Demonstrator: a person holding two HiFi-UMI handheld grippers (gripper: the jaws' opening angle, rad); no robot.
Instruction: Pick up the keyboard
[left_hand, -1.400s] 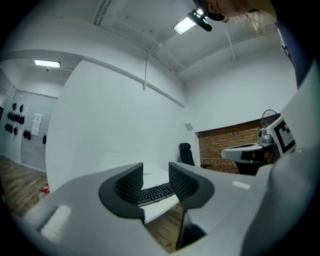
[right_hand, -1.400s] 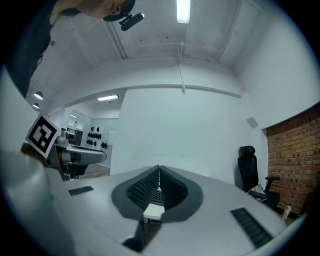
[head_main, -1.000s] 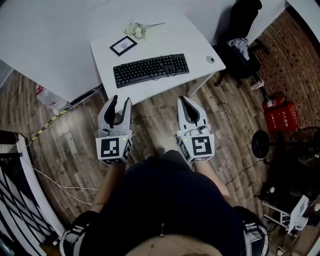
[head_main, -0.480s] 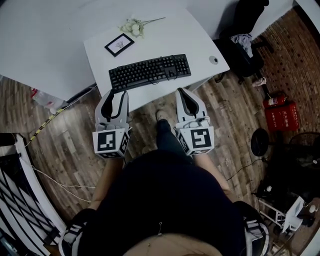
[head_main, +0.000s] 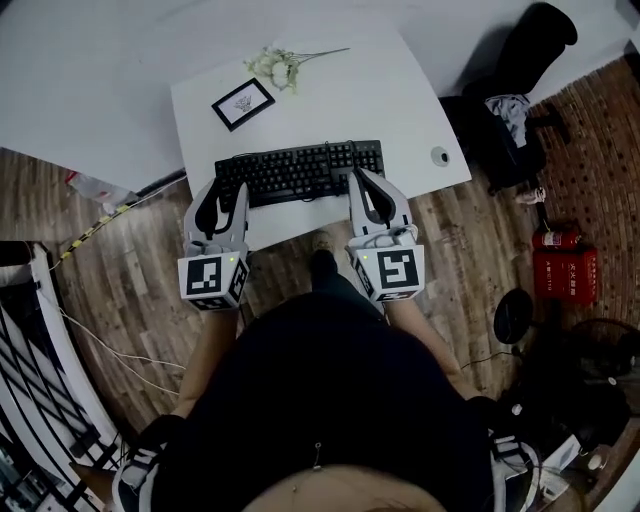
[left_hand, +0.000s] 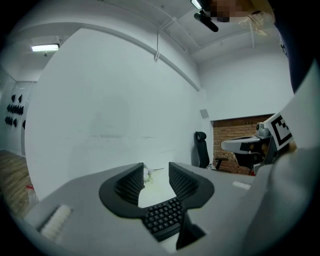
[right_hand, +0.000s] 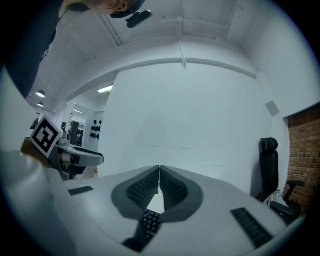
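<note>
Black keyboard: a long, flat black plastic keyboard (head_main: 300, 172) with full rows of dark keys is lying on the white rectangular table (head_main: 400, 95).
Place: it is sitting along the table's near edge, lengthwise from side to side. A small black-rimmed picture frame (head_main: 243, 103) and a pale sprig of flowers (head_main: 272, 65) are lying well behind it.
Left gripper: the grey left gripper (head_main: 222, 195) is pointing at the keyboard's left end. Its jaws are standing apart with nothing pinched, and in the left gripper view the keys are showing below the gap.
Right gripper: the grey right gripper (head_main: 362, 180) is reaching over the keyboard's right part. Its jaws are pressed together and are holding nothing.
Hidden: both gripper tips are covering parts of the keyboard in the head view, so whether either one is touching it cannot be told.
Cut off: each gripper view is showing only a small patch of keys under its own jaws.
Hard to make out: key legends are too small to read, and a small round object (head_main: 440, 155) near the table's right corner is staying unclear.
</note>
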